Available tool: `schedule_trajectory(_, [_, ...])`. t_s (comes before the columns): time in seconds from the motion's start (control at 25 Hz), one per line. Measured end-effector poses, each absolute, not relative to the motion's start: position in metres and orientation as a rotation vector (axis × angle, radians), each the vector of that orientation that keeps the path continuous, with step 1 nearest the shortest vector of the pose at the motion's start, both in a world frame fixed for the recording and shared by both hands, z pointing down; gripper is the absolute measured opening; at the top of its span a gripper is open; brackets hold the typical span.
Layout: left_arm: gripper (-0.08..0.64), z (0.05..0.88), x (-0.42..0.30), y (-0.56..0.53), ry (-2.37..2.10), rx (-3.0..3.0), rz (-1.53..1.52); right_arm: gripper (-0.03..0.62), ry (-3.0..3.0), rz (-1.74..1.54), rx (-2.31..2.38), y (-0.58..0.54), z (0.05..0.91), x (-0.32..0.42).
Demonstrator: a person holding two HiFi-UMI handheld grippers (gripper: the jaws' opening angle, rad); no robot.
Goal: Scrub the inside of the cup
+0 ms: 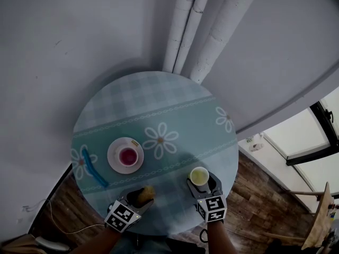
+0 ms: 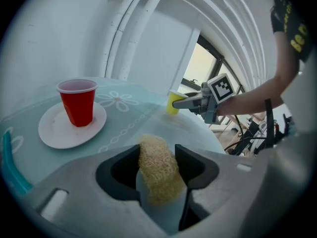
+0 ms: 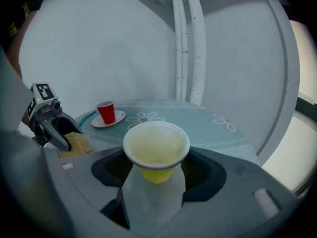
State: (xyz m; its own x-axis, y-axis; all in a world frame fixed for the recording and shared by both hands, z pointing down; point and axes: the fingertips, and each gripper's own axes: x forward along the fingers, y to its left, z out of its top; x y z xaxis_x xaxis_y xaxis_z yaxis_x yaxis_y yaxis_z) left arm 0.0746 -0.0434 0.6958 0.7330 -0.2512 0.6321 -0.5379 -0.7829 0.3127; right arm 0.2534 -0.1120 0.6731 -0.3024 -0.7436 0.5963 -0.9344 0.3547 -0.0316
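jaws clamp the yellow cup (image 3: pixel 156 148) in the right gripper (image 3: pixel 156 166), the sponge (image 2: pixel 156 178) in the left gripper (image 2: pixel 157 161).

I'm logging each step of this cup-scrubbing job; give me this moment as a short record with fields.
Left hand-held gripper: closed on loofah sponge
Right hand-held gripper: closed on yellow cup, upright
Table: red cup on white saucer; blue item near left edge
Scrubbing: not begun; sponge outside the cup

saucer (image 1: pixel 113 161), sponge (image 1: pixel 146 193) and cup (image 1: pixel 199 175) lie left to right.
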Motion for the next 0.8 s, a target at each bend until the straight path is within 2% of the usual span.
schedule_trajectory(0.32, [0.162,0.689,0.071,-0.044,-0.611,2.467,0.777,0.307,-2.187,0.489,1.422,-0.118,0.659,0.238])
schedule_trajectory(0.8, [0.141,0.665,0.057,-0.055,-0.662,2.497,0.722,0.304,-2.244,0.442,1.386,-0.121,0.629,0.217])
